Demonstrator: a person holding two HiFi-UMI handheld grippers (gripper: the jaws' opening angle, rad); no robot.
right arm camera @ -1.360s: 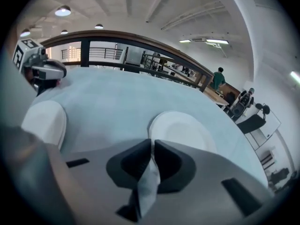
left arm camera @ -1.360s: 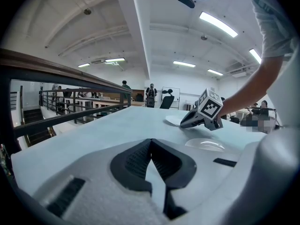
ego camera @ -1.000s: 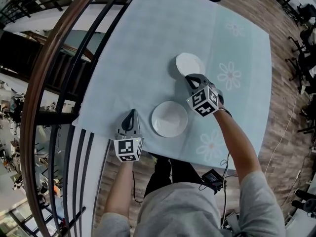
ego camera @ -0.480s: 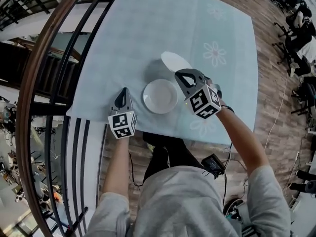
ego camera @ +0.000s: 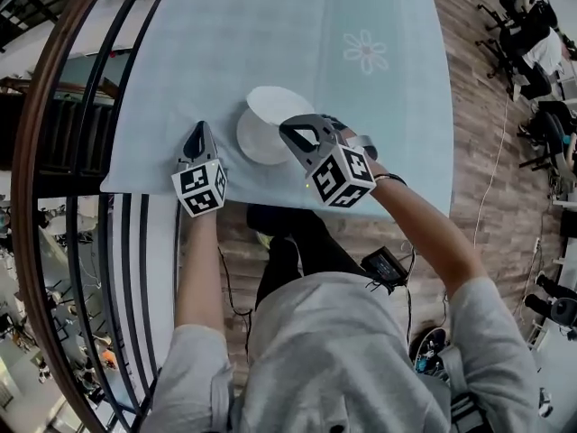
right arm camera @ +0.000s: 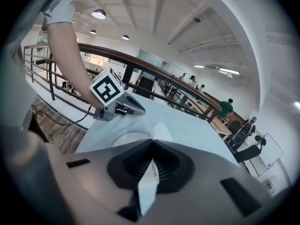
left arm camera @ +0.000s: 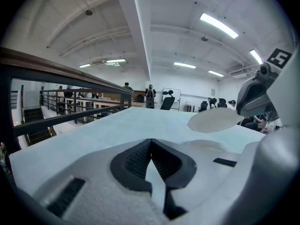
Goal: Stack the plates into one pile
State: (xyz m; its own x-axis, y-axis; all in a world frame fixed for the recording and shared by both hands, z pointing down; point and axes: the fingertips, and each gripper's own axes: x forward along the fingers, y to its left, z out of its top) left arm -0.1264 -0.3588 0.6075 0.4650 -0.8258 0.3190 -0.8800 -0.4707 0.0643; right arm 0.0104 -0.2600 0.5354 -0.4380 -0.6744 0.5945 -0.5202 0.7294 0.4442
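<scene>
Blue tablecloth (ego camera: 270, 25): R tool (ego camera: 290, 131) holds plate (ego camera: 275, 100) above 2nd plate (ego camera: 257, 144).

plates (ego camera: 260, 142): white | tablecloth (ego camera: 270, 34): pale blue, white flowers | floor (ego camera: 487, 152): brown wood

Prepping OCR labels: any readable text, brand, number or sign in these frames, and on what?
No readable words, brands or numbers; anything far off is too blurred.
The left cube and right cube: black-and-white square markers, no letters.
The tablecloth: flower prints only.
The held plate and plate on the table: plain white.
</scene>
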